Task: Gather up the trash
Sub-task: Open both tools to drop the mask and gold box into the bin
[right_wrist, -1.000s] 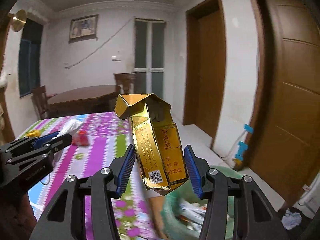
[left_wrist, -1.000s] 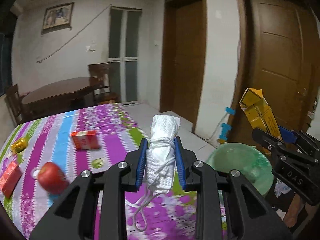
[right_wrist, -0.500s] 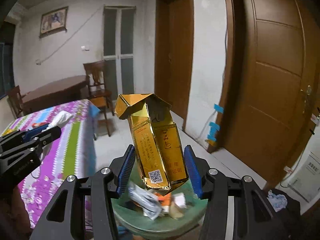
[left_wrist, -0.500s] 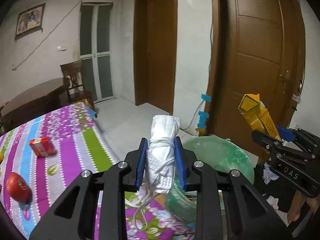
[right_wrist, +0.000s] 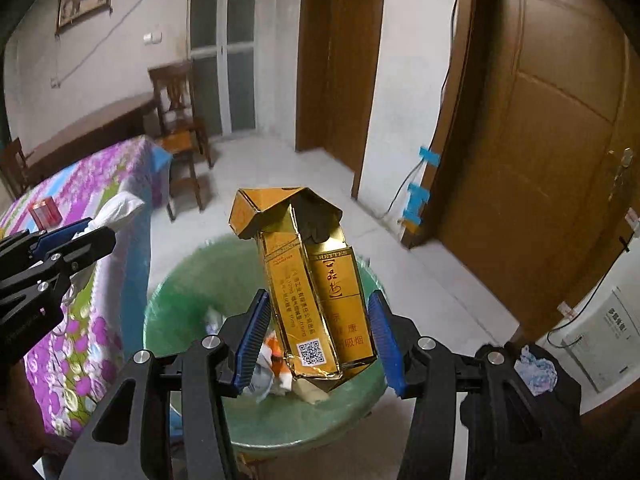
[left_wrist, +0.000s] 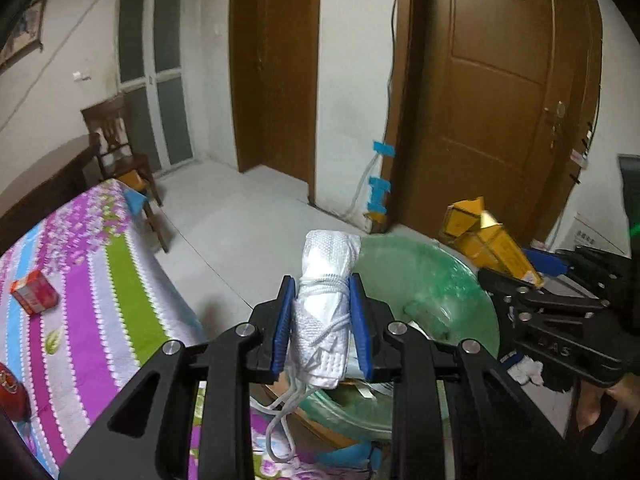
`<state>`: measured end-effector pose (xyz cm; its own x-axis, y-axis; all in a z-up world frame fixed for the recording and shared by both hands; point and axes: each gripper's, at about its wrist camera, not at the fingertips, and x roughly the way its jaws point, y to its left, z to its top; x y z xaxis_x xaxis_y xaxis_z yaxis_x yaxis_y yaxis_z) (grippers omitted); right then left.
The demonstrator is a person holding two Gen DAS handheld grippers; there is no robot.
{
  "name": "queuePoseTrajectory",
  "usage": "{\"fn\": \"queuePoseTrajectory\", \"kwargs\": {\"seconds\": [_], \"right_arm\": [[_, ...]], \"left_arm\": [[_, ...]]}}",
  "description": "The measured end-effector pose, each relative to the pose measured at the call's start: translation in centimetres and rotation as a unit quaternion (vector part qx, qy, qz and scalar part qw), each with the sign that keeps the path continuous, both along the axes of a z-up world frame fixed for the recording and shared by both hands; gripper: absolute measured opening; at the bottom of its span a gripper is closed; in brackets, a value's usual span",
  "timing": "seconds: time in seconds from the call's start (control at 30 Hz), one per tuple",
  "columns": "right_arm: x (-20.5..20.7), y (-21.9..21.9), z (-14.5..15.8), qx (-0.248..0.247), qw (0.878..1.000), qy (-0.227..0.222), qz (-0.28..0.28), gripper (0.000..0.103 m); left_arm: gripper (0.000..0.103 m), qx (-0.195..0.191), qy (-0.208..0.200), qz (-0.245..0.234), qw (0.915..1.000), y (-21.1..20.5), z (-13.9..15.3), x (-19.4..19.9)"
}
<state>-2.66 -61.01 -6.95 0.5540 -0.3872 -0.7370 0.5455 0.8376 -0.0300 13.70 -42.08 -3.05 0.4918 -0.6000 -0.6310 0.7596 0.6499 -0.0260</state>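
Note:
My left gripper (left_wrist: 322, 324) is shut on a rolled white face mask (left_wrist: 326, 296) with loose strings, held at the near rim of a green-lined trash bin (left_wrist: 436, 280). My right gripper (right_wrist: 320, 336) has its jaws apart over the bin (right_wrist: 192, 284). A crumpled gold cigarette carton (right_wrist: 316, 292) stands tilted between the blue pads with gaps on both sides. The bin holds several bits of paper trash (right_wrist: 276, 364). The right gripper with the carton (left_wrist: 488, 240) shows at the right of the left wrist view. The left gripper (right_wrist: 76, 240) shows at the left of the right wrist view.
A table with a purple striped cloth (left_wrist: 100, 280) stands left of the bin, with a red box (left_wrist: 34, 292) and a red apple (left_wrist: 12, 392) on it. A wooden chair (right_wrist: 180, 120) and brown doors (right_wrist: 540, 160) stand behind. White floor (left_wrist: 248, 224) lies beyond the bin.
Both grippers swung right from the table to over the bin. The right gripper's jaws have opened and the carton now tilts loose between them. The left still grips the mask.

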Motion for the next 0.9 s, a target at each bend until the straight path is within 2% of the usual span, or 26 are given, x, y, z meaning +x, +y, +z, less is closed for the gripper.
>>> {"fn": "queuePoseTrajectory", "kwargs": {"seconds": [0.23,0.37,0.43,0.5,0.57,0.6,0.63,0.67,0.7,0.73,0.9], "right_arm": [[1.6,-1.1,-3.0,0.028,0.999,0.040,0.006,0.052],[2.2,-1.5,-4.0,0.036,0.998,0.043,0.004,0.045],[2.3,-1.6,-4.4,0.037,0.998,0.043,0.005,0.036],[2.4,-1.6,-4.7,0.039,0.998,0.043,0.007,0.035],[2.0,-1.8,-4.3,0.040,0.999,0.027,0.001,0.040],[1.9,-1.7,-4.1,0.038,0.999,0.020,-0.002,0.043],[1.7,-1.7,-3.8,0.032,0.999,0.018,-0.005,0.044],[1.3,-1.7,-3.5,0.029,0.999,0.016,-0.007,0.044],[1.1,-1.7,-3.3,0.028,0.999,0.013,-0.007,0.044],[0.7,-1.6,-3.0,0.028,1.000,0.008,-0.006,0.045],[-0.1,-0.9,-2.5,0.020,1.000,0.003,-0.003,0.048]], "left_arm": [[0.026,0.033,0.029,-0.013,0.9989,-1.6,-2.3,0.9],[0.026,0.040,0.033,-0.011,0.9986,-1.8,-2.9,1.2],[0.026,0.042,0.036,-0.011,0.9984,-1.9,-3.2,1.3],[0.026,0.044,0.038,-0.013,0.9982,-1.9,-3.2,1.5],[0.027,0.050,0.039,-0.016,0.9979,-2.1,-3.4,1.6],[0.034,0.049,0.041,-0.018,0.9978,-2.2,-3.4,1.6],[0.047,0.048,0.042,-0.018,0.9978,-2.1,-3.4,1.6],[0.056,0.046,0.042,-0.017,0.9979,-2.1,-3.3,1.7],[0.071,0.044,0.041,-0.018,0.9980,-2.1,-3.2,1.7],[0.080,0.041,0.039,-0.018,0.9982,-2.0,-3.1,1.7],[0.081,0.039,0.042,-0.010,0.9983,-1.5,-3.1,2.0]]}}
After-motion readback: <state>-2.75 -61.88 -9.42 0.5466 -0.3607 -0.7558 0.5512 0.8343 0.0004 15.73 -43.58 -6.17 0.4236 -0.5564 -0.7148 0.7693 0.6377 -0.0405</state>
